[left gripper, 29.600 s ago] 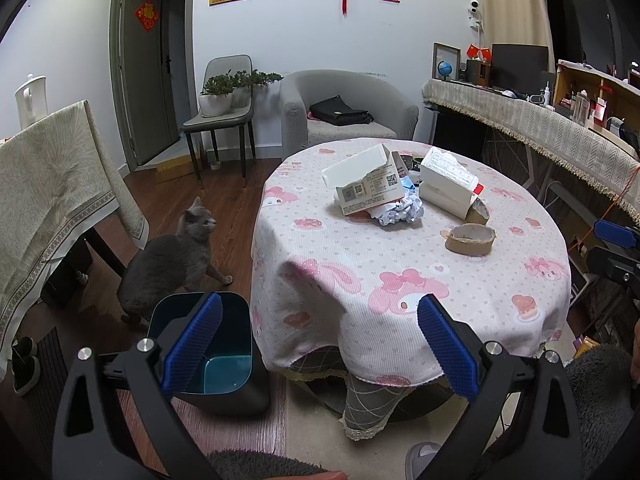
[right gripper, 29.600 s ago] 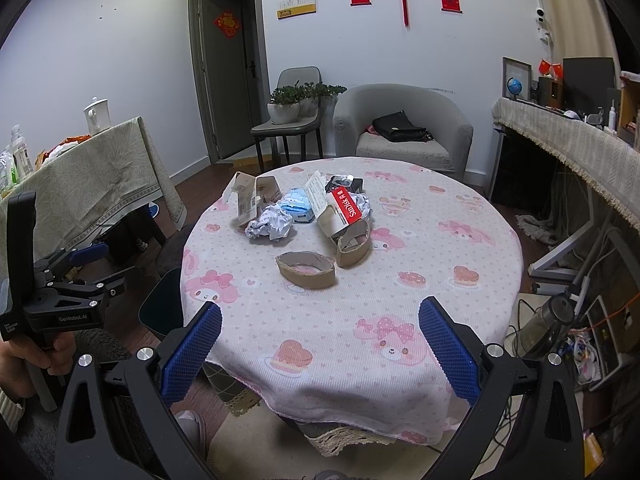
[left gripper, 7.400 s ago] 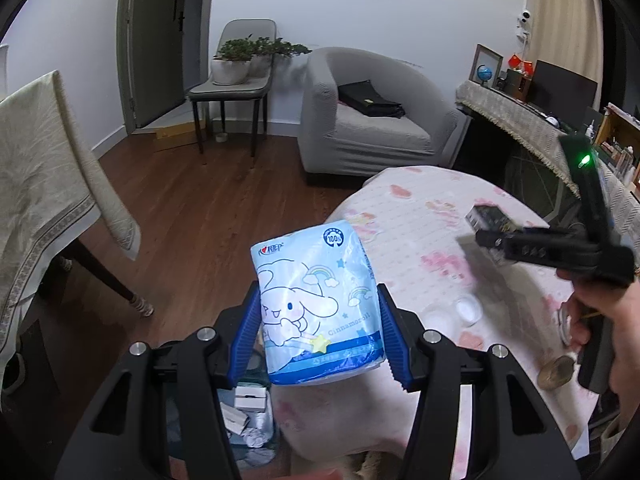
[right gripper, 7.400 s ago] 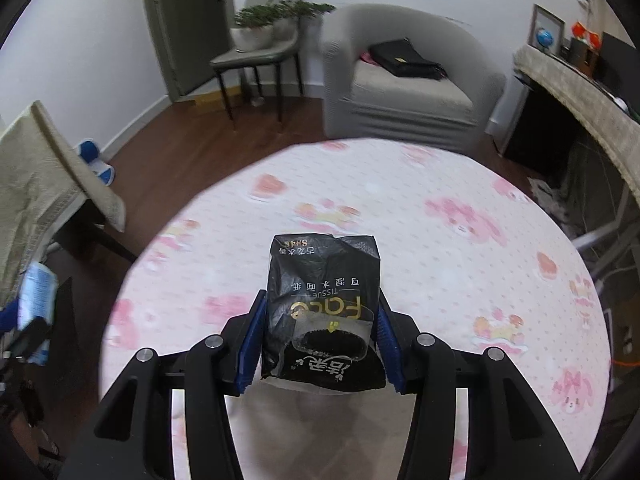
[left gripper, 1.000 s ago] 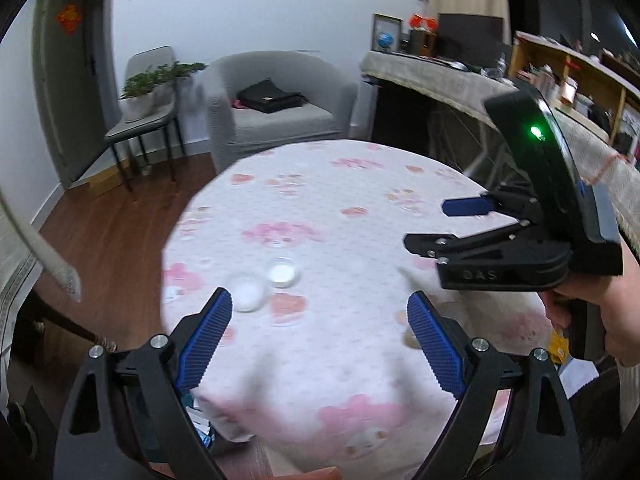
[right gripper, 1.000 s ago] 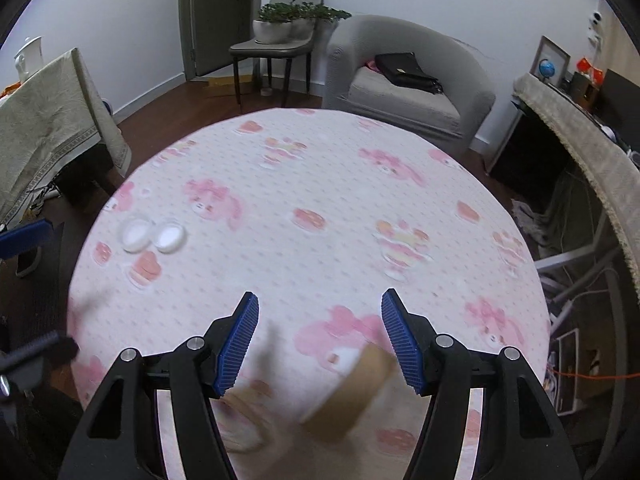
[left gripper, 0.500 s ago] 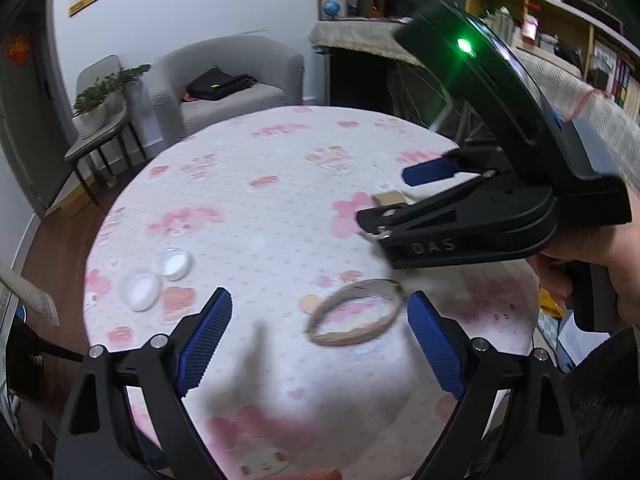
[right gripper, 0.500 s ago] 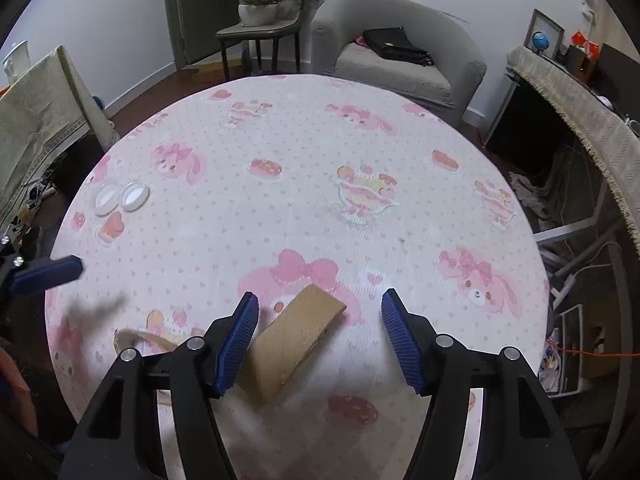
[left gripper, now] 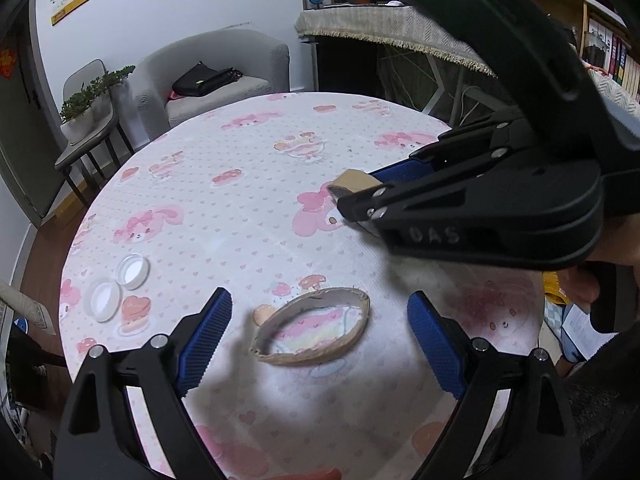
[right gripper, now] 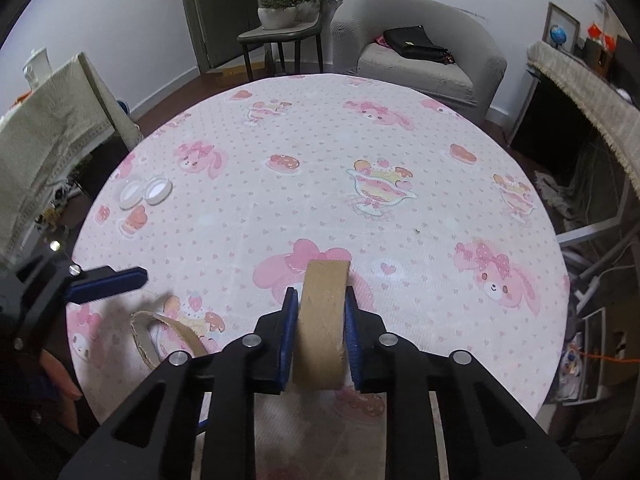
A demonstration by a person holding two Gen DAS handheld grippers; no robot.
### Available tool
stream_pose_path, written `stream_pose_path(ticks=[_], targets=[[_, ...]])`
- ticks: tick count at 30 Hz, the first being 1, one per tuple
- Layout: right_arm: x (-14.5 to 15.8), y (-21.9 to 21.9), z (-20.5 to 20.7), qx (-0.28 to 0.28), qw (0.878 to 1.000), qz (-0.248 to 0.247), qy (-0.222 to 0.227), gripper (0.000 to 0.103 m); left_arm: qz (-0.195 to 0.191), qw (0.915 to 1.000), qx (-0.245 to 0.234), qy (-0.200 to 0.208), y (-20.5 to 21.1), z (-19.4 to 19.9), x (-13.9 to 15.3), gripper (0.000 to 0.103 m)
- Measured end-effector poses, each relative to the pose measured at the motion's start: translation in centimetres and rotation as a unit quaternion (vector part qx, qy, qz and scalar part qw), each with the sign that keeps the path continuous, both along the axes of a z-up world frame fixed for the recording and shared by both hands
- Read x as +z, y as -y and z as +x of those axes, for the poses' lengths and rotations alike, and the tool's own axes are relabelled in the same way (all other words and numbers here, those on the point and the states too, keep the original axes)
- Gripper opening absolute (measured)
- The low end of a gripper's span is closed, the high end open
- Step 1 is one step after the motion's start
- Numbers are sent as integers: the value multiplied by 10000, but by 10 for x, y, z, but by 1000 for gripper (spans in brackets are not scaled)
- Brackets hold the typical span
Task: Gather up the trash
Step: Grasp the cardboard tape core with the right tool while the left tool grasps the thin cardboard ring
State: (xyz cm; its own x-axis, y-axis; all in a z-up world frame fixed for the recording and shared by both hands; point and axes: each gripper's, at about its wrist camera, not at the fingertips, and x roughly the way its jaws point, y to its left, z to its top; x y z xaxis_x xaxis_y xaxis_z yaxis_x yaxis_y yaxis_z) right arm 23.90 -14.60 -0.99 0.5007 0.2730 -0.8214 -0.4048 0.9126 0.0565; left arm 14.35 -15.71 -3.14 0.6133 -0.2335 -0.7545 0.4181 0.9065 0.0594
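Half a second back the right gripper (right gripper: pixel 321 322) straddled the flattened brown cardboard tape core (right gripper: pixel 322 320) with its blue pads well apart; now its jaws are closing and the pads press that core from both sides, so it stands on edge between them on the round table under the pink cartoon-print tablecloth (right gripper: pixel 400 160). Seen from the left wrist, only the far tip of that core (left gripper: pixel 352 181) shows past the black fingers of the right gripper (left gripper: pixel 360 196), and the person's hand (left gripper: pixel 584 280) holds its handle at the right edge. Meanwhile the left gripper (left gripper: pixel 320 336) has come lower and closer to the table than a second ago, and its jaws stand wide apart with nothing pressed between them. Between its blue pads, lying flat on the cloth near the table's near edge, is a second brown cardboard ring squashed into an oval (left gripper: pixel 312 330); neither pad touches it. From the right wrist this ring (right gripper: pixel 168 334) shows just left of the right gripper, with one blue finger of the left gripper (right gripper: pixel 108 280) above it. Two round white plastic lids (left gripper: pixel 118 286) lie side by side, touching, near the table's left edge, well apart from both rings. Beyond the table stand a grey fabric armchair (right gripper: pixel 420 60) with a black bag (right gripper: pixel 414 48) on its seat.
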Motion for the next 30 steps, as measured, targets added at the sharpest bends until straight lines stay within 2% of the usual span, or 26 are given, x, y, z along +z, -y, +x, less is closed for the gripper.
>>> stream_pose_path(ticks=[8,14,16,22,25,30], targets=[[9,15,5,-219,9995,184,113,22,39,10000,10,-19,8,6,-3,82],[18,19,10,-336,9988,288,207,22,-12,9997,200,-127,3,13,-8,68],[18,16,11,-316,9989,280,204,22,-180,9993,258,-211,-2,16,-7,59],[16,9,12,-277,9991,262,188,22,-313,9985,382,-232,-9,18,-3,49],[17,6,13,-255,9992,249,185,22,-396,9979,444,-254,-13,18,-2,46],[19,-5,15,-186,9994,235,181,22,-458,9976,432,-299,-16,17,-3,48]])
